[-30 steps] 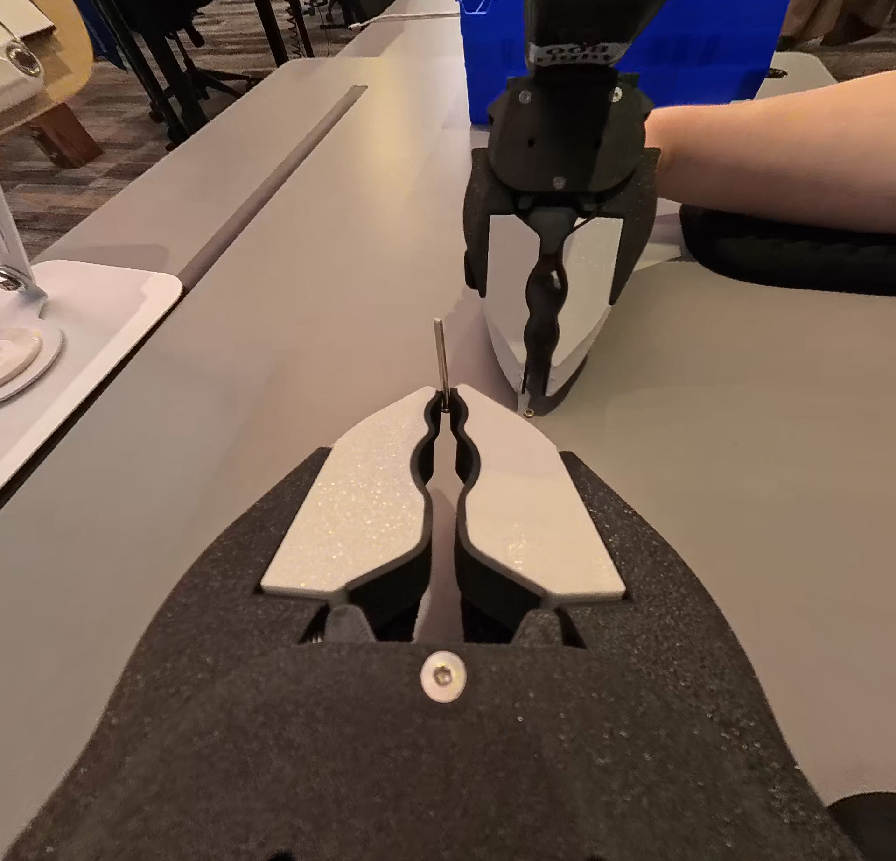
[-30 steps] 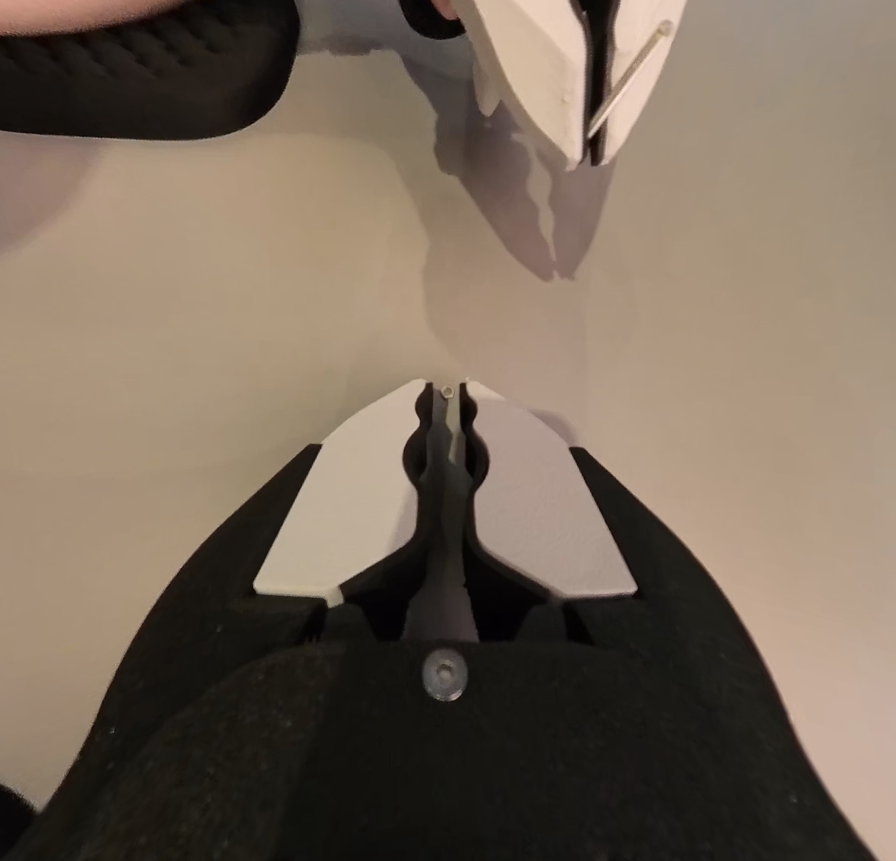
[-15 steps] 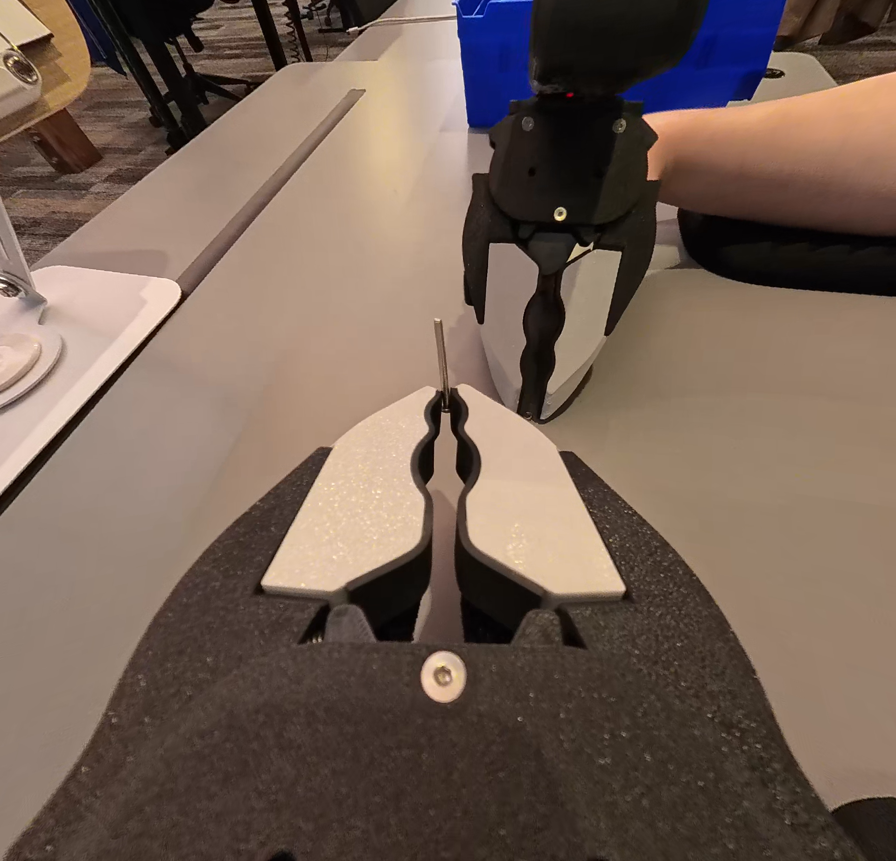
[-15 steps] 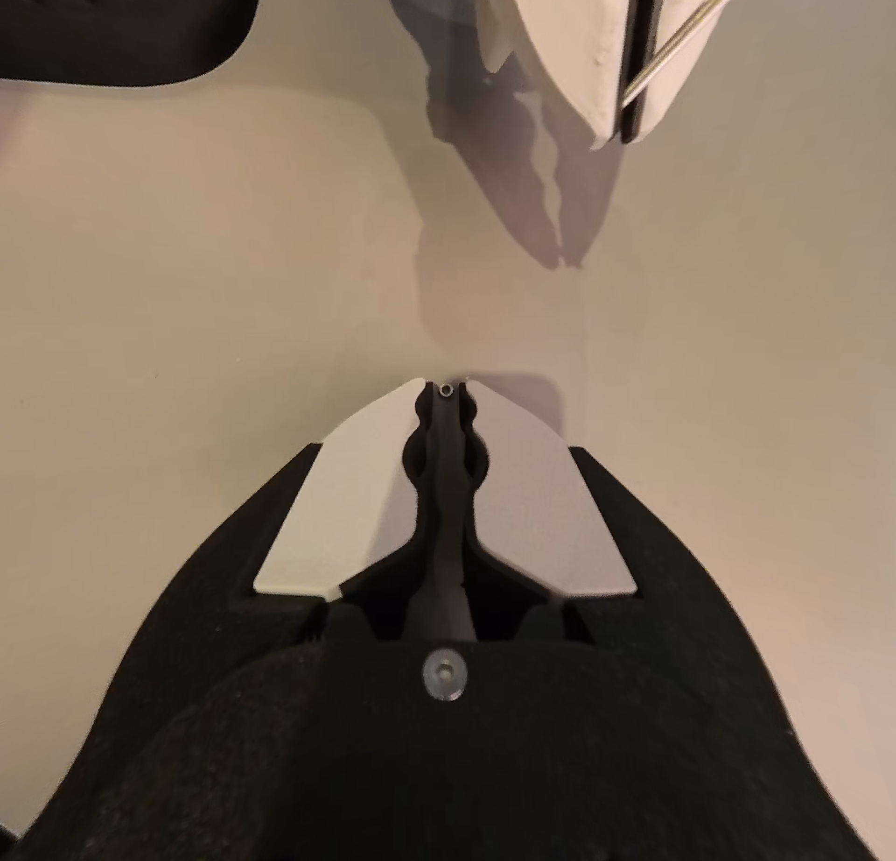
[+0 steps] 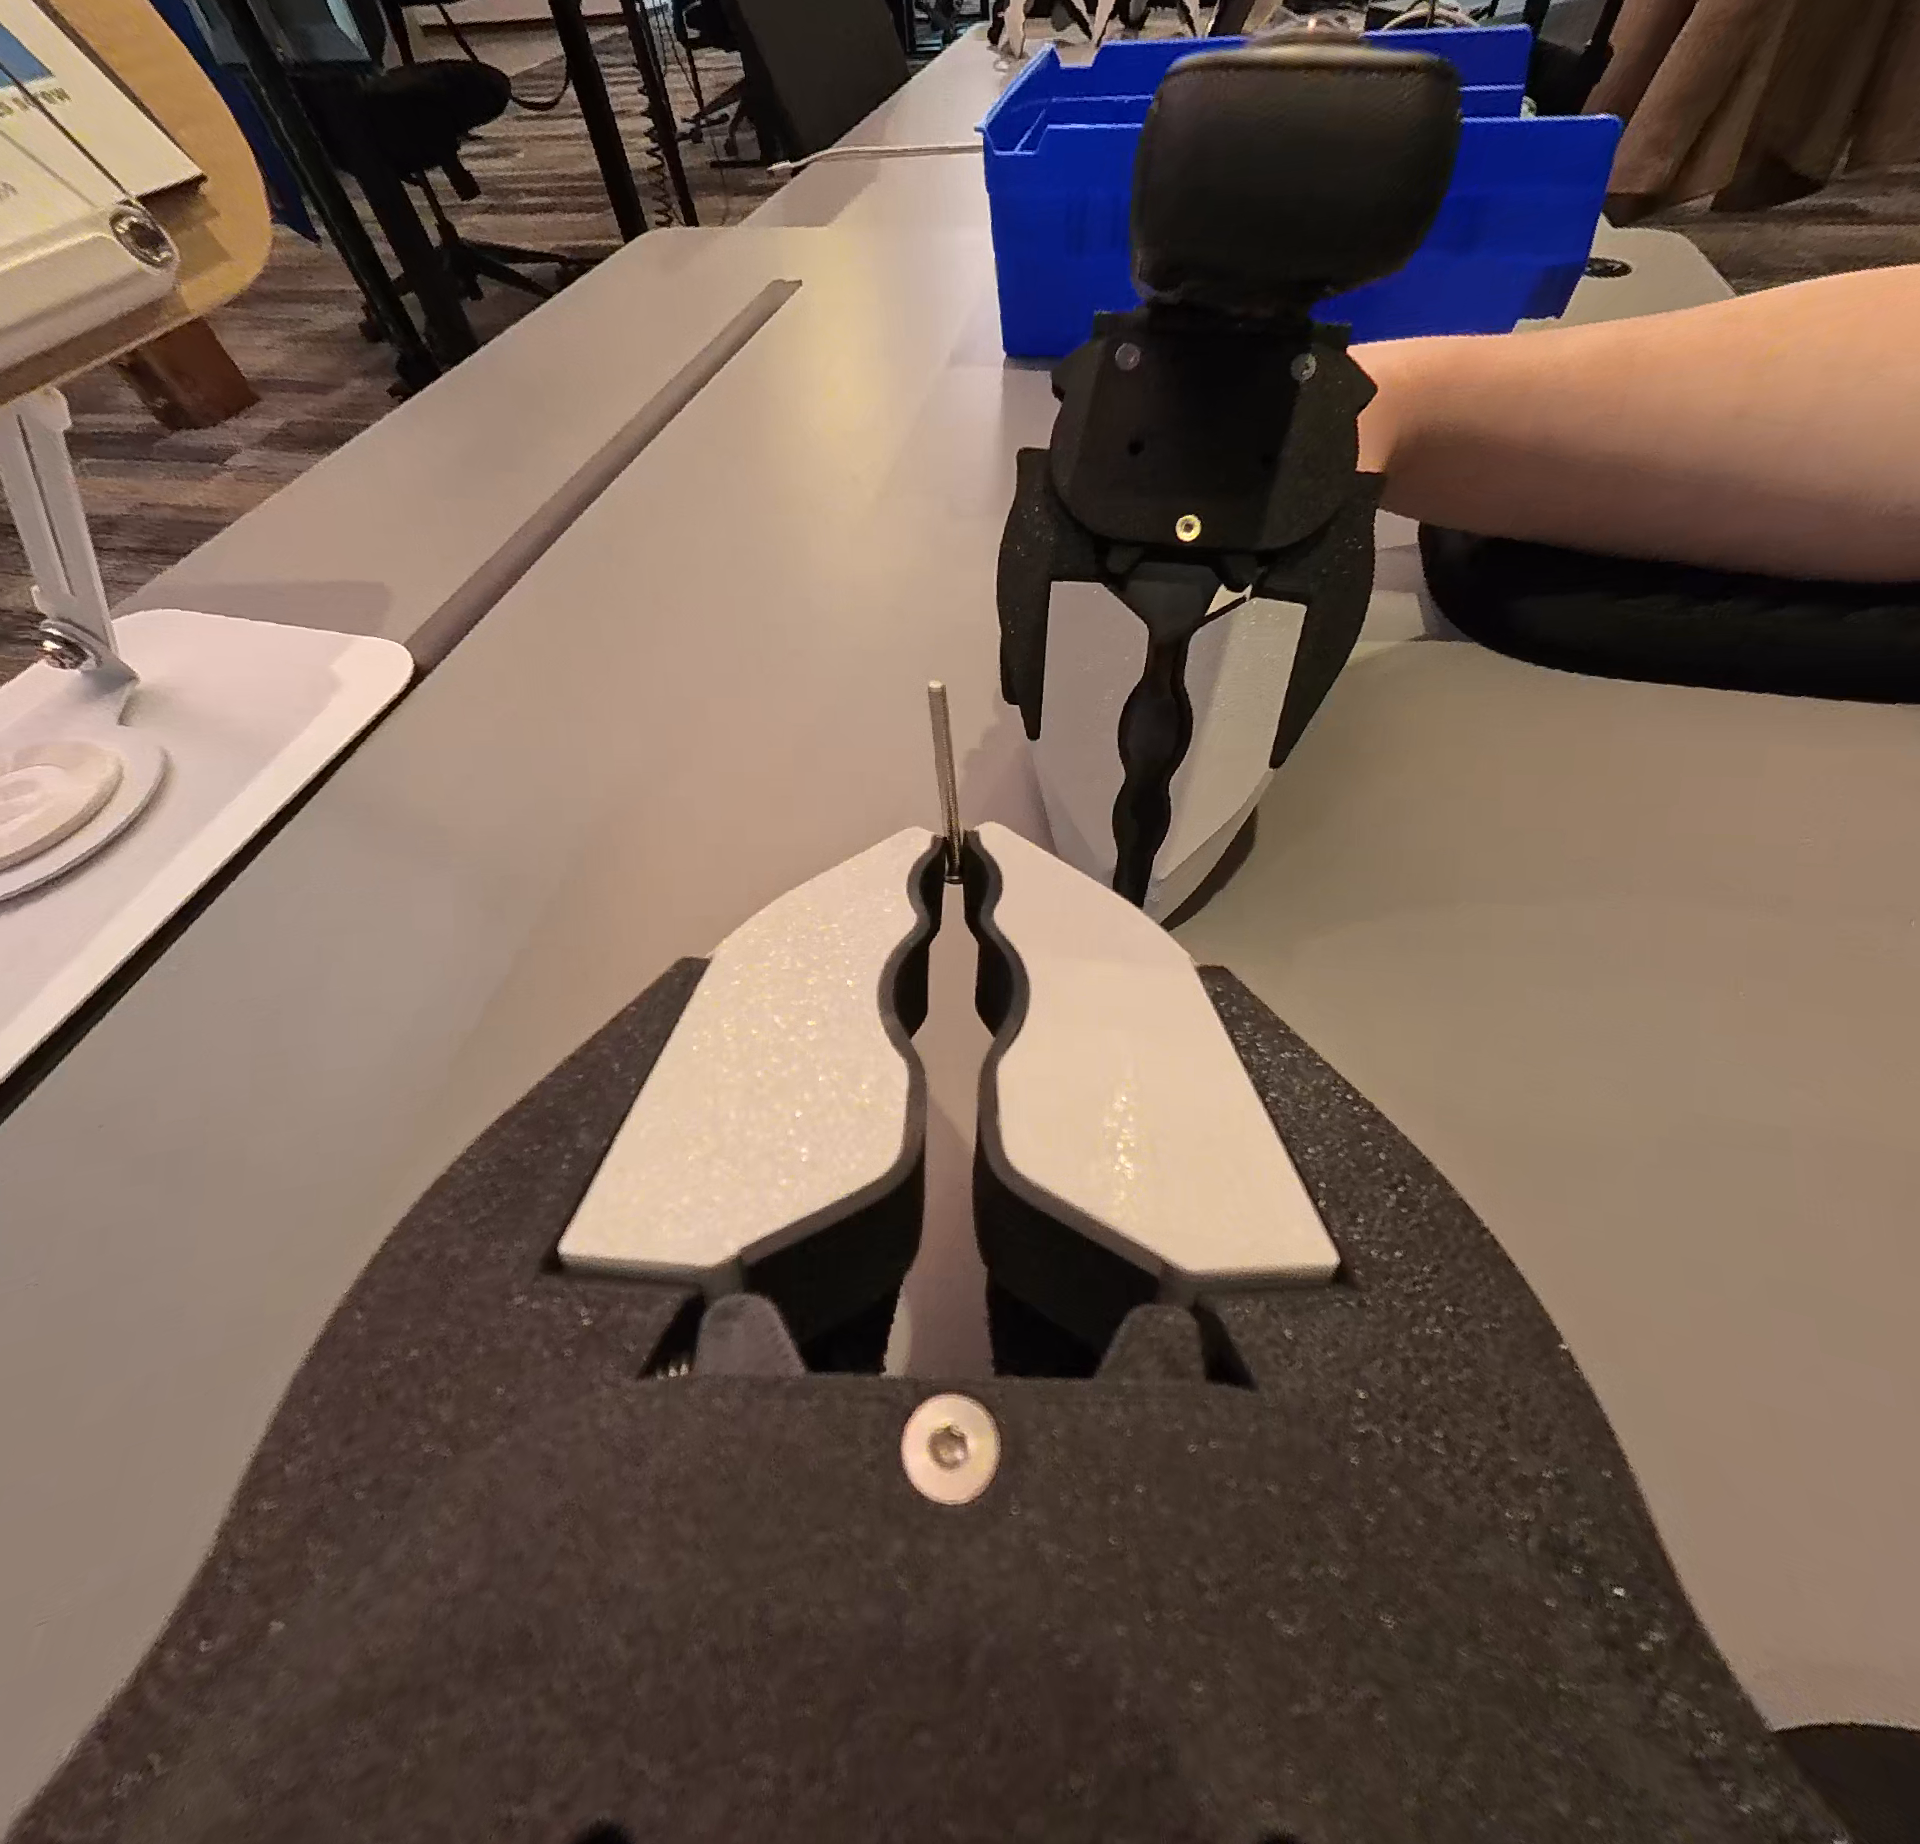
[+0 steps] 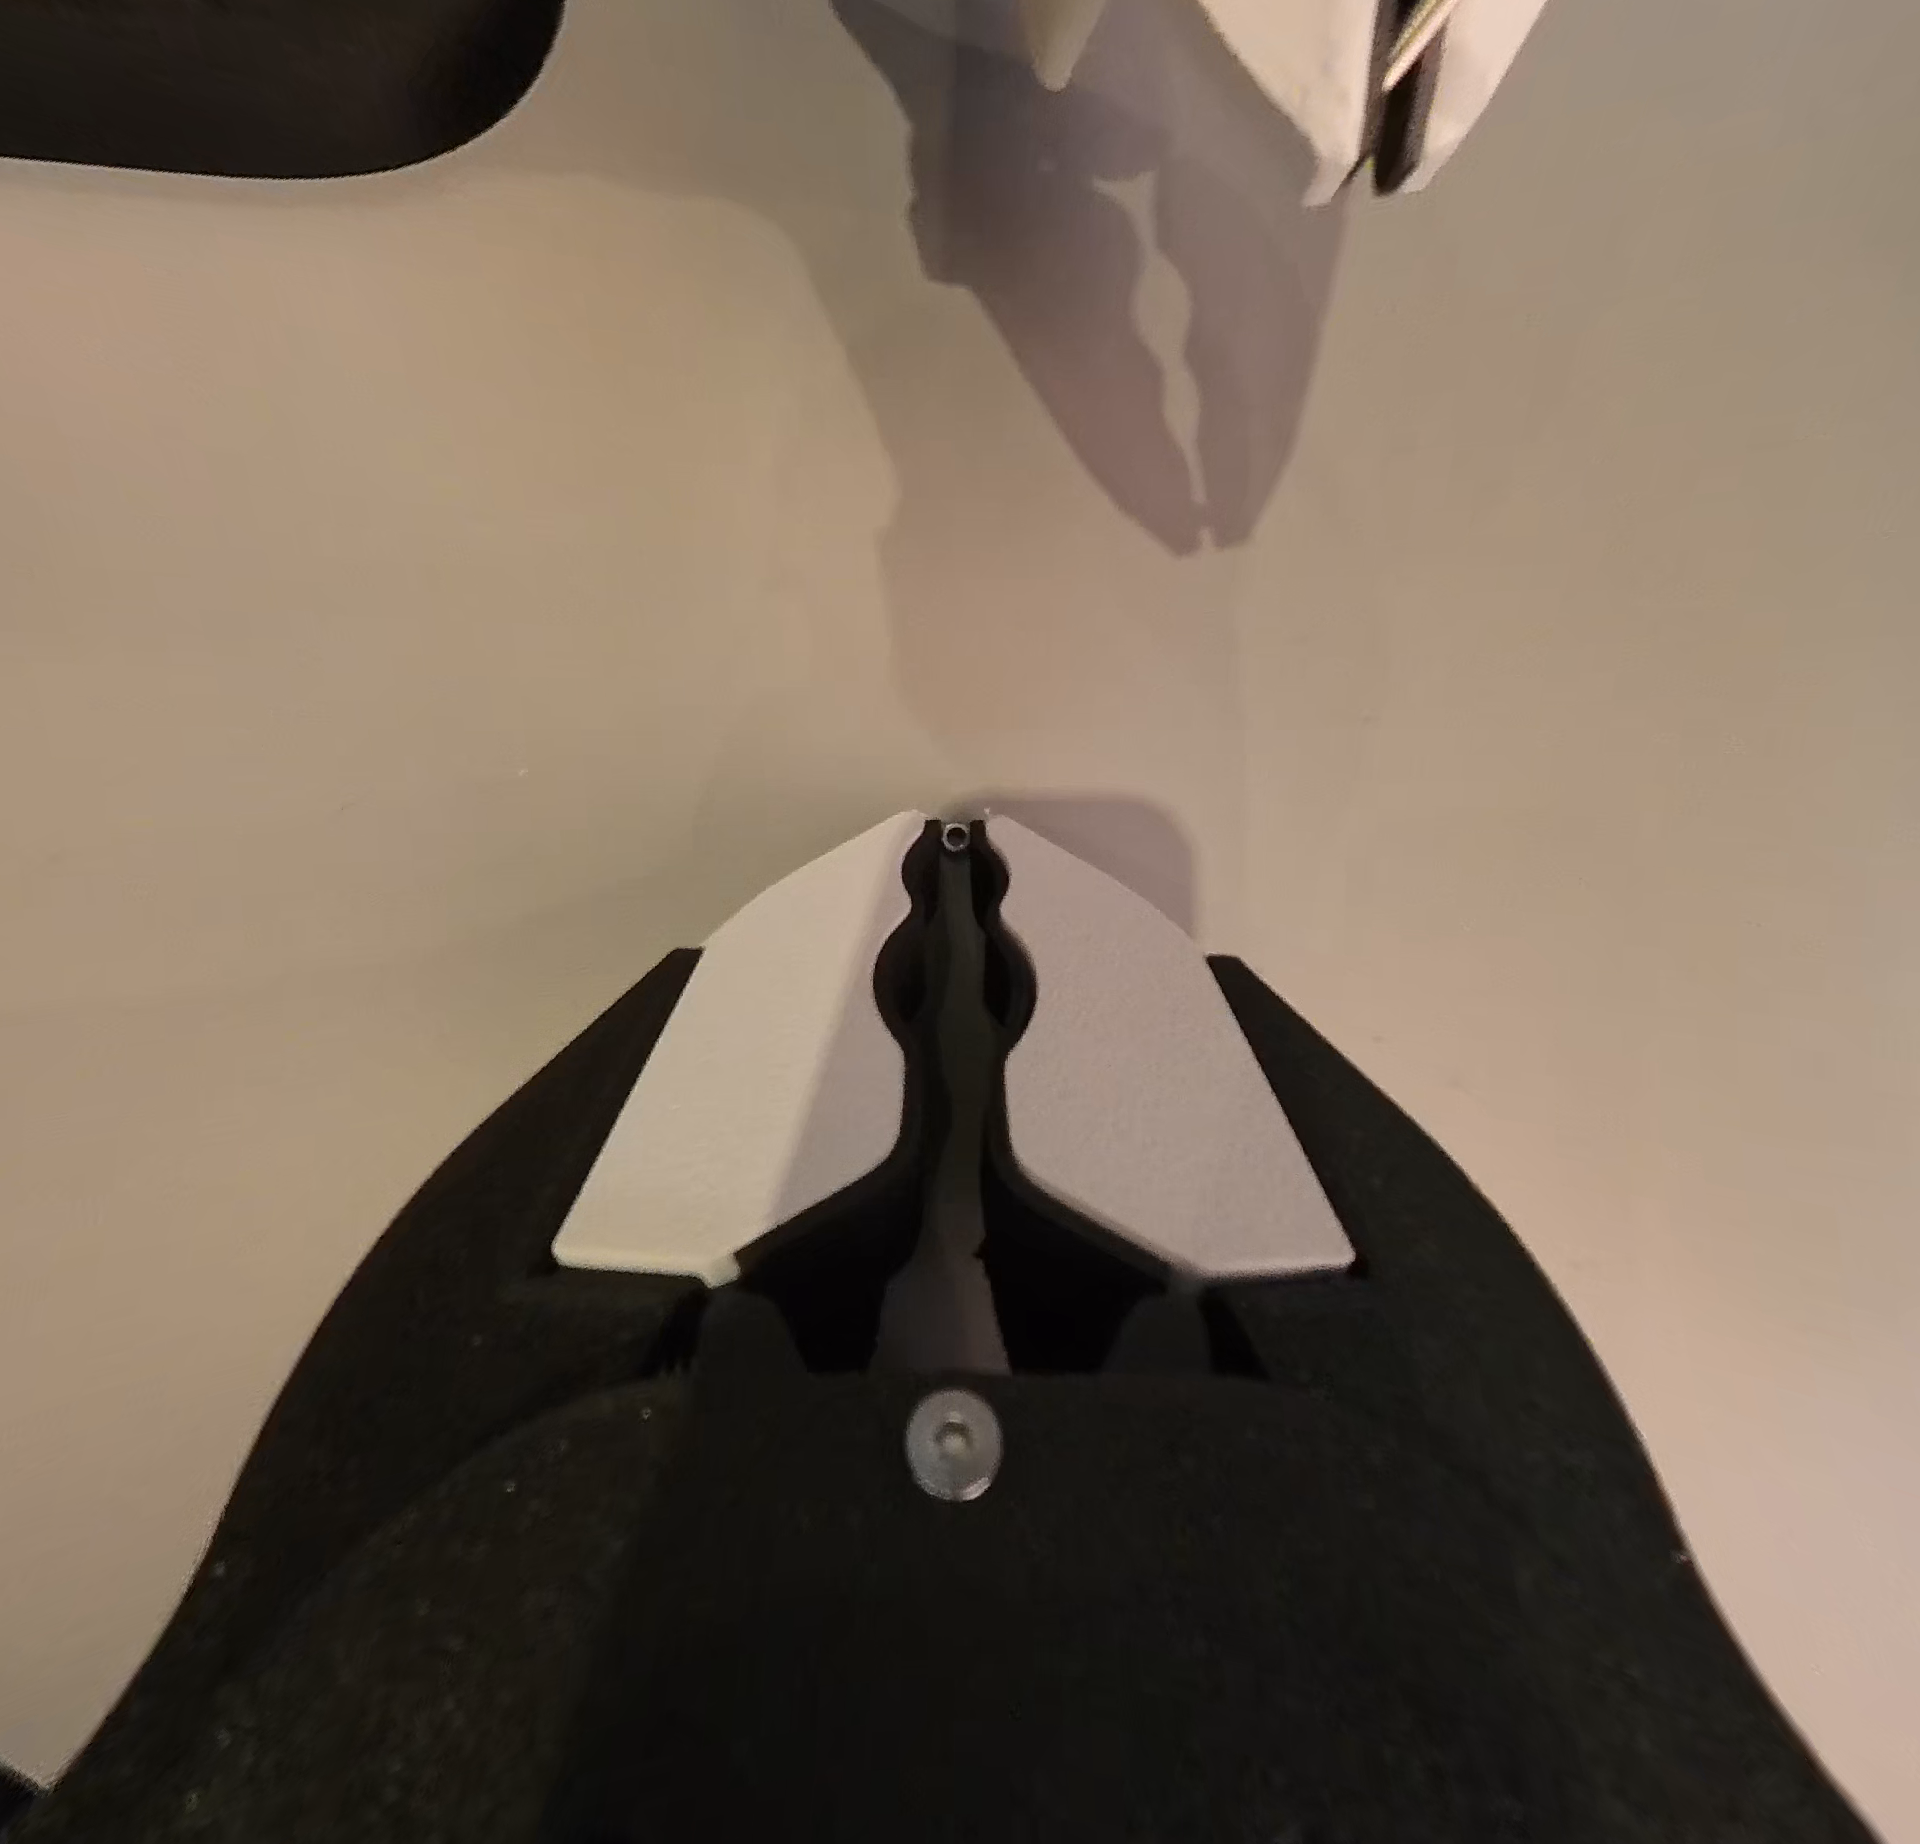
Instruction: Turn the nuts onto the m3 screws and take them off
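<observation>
My left gripper (image 5: 952, 849) is shut on a thin silver m3 screw (image 5: 941, 768) that stands upright from its tips. My right gripper (image 6: 956, 826) is shut on a small silver nut (image 6: 956, 838) at its tips and points down at the grey table (image 6: 416, 547), close above it. In the left wrist view the right gripper (image 5: 1138, 885) stands tip-down to the right of the screw, a short way off. In the right wrist view the left gripper (image 6: 1382, 163) and its screw (image 6: 1429, 33) show at the top right.
A blue bin (image 5: 1060, 205) stands at the back of the table. A person's forearm (image 5: 1662, 423) rests on a black pad (image 5: 1683, 631) at the right. A white stand base (image 5: 208, 693) sits at the left. The grippers' ends are close to 10 centimetres from one another.
My right gripper has tilted further upright with the nut and moved slightly right, away from the screw. In the right wrist view the left gripper has slid toward the top right. The left gripper holds still.
</observation>
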Action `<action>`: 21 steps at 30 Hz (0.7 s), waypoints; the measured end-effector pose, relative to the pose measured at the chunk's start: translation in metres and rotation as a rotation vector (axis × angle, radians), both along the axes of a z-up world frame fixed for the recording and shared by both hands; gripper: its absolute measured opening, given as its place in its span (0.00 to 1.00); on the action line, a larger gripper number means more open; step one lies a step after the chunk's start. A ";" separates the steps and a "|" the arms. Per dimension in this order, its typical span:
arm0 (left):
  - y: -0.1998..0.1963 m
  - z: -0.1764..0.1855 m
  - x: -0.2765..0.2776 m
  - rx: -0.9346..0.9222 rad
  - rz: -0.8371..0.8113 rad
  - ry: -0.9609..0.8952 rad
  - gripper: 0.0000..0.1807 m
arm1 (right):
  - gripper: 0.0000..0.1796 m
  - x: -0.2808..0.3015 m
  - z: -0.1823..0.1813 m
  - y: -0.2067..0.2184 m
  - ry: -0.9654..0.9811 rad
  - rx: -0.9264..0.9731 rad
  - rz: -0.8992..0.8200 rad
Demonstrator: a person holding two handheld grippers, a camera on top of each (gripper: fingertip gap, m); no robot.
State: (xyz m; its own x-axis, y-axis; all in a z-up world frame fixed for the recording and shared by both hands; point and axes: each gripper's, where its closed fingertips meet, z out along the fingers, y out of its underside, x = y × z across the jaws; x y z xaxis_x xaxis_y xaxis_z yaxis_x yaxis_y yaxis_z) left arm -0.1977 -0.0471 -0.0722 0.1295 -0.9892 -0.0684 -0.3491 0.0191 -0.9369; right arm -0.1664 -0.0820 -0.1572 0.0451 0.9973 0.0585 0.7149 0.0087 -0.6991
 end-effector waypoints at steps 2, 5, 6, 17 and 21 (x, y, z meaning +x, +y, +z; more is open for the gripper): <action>-0.001 -0.002 0.001 0.001 -0.001 0.008 0.02 | 0.03 0.000 0.000 -0.001 -0.001 0.003 0.007; -0.005 -0.002 0.003 -0.008 -0.002 0.003 0.01 | 0.03 0.001 0.000 -0.003 -0.009 -0.003 0.012; -0.006 -0.002 0.003 -0.004 -0.002 0.002 0.01 | 0.03 0.001 0.000 -0.003 -0.010 0.002 0.014; -0.009 -0.006 0.007 0.028 -0.002 0.044 0.01 | 0.03 0.004 0.052 -0.005 0.182 0.027 0.012; -0.018 -0.011 0.014 0.016 -0.042 0.072 0.02 | 0.03 0.005 0.097 -0.010 0.379 0.050 0.011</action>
State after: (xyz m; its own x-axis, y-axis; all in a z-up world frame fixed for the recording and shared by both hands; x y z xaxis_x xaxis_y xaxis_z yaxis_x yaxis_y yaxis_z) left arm -0.1836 -0.0647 -0.0827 0.0818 -0.9924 -0.0918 -0.4145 0.0499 -0.9087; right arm -0.1614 -0.0915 -0.0601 0.0621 0.9941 0.0885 0.4057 0.0559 -0.9123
